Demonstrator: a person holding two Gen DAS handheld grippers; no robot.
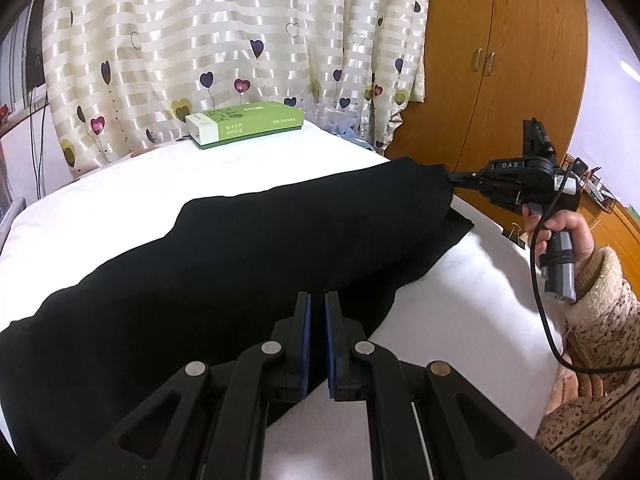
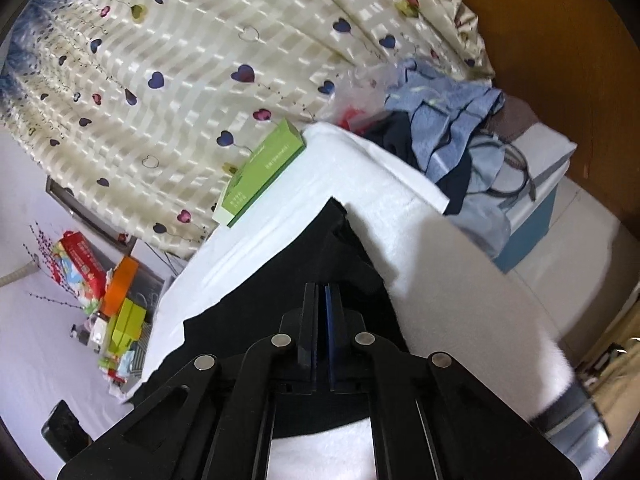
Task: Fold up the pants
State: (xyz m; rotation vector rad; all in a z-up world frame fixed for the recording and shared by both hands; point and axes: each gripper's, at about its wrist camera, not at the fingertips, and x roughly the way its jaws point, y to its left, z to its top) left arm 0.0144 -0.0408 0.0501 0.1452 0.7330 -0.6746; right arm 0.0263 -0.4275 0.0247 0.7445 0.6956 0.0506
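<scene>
Black pants (image 1: 240, 248) lie lengthwise across a white-covered table (image 1: 120, 184). My left gripper (image 1: 318, 300) sits at their near edge, with its blue pads (image 1: 308, 328) almost together and dark cloth between them. At the far right end, my right gripper (image 1: 452, 178) pinches a corner of the pants and holds it a little above the table, with a person's hand (image 1: 560, 228) on its handle. In the right wrist view, the right gripper (image 2: 322, 290) is shut on the black pants (image 2: 260, 312), and an upper layer rises off a lower one.
A green and white box (image 1: 244, 122) lies at the table's far edge against a heart-patterned curtain (image 1: 200, 40). A wooden wardrobe (image 1: 500, 60) stands at the right. A pile of blue clothes (image 2: 452, 120) rests on a blue-white box (image 2: 536, 200) beyond the table. Clutter (image 2: 112, 300) lies on the floor.
</scene>
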